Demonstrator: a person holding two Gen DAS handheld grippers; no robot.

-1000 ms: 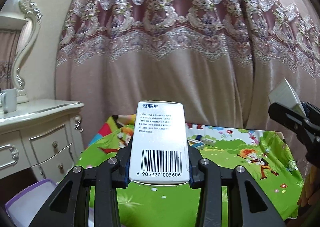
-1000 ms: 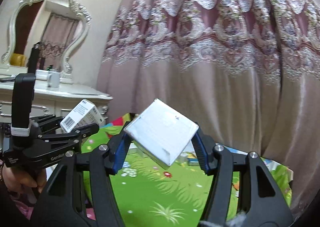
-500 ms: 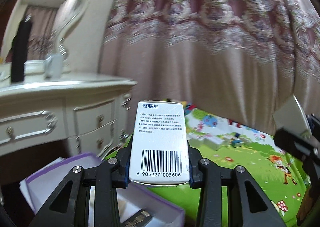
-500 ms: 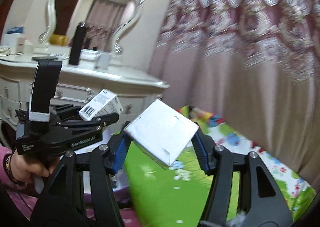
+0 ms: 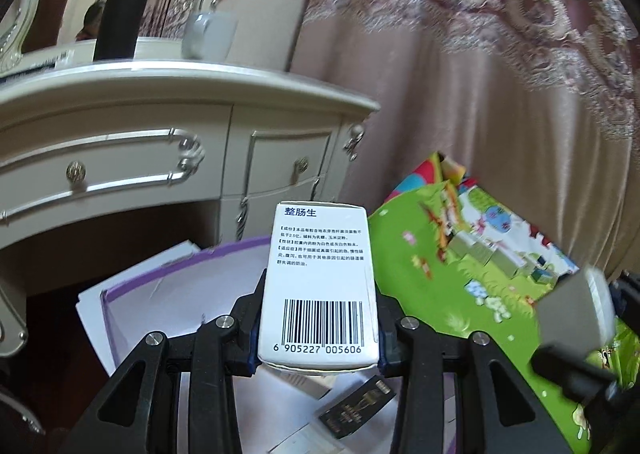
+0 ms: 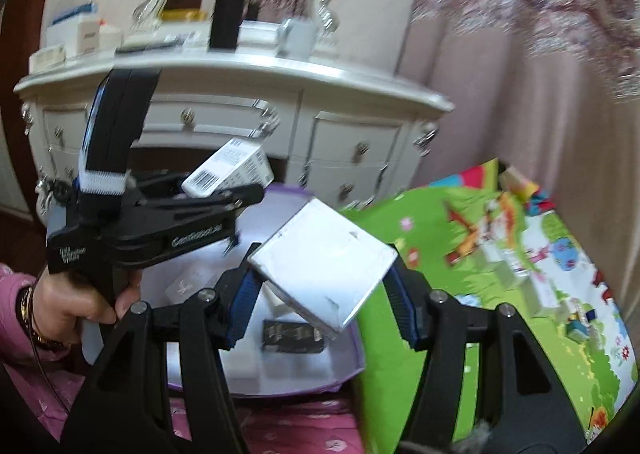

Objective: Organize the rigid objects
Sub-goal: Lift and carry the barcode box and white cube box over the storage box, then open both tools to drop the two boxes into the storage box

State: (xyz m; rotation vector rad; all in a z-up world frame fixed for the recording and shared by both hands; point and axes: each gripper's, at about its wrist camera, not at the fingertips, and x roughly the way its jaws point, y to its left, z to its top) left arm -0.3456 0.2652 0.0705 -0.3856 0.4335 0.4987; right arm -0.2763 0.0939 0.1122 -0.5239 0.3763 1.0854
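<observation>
My left gripper (image 5: pixel 318 328) is shut on a white medicine box with a barcode (image 5: pixel 320 286) and holds it in the air above a purple-rimmed white storage box (image 5: pixel 168 294). It also shows in the right wrist view (image 6: pixel 224 193), with the barcode box (image 6: pixel 230 169) in it. My right gripper (image 6: pixel 322 304) is shut on a plain white box (image 6: pixel 324 266), tilted, above the storage box (image 6: pixel 348 370). A black packet (image 5: pixel 356 406) lies inside the storage box; it also shows in the right wrist view (image 6: pixel 294 336).
A white dressing table with drawers (image 5: pixel 160 157) stands behind the storage box, with a mug (image 5: pixel 208 33) on top. A green cartoon play mat (image 6: pixel 520 294) with several small boxes (image 5: pixel 492 254) lies to the right. Pink curtains (image 5: pixel 500 93) hang behind.
Both grippers swung left and down with their boxes, from over the play mat towards the dressing table. The storage box now lies under them.
</observation>
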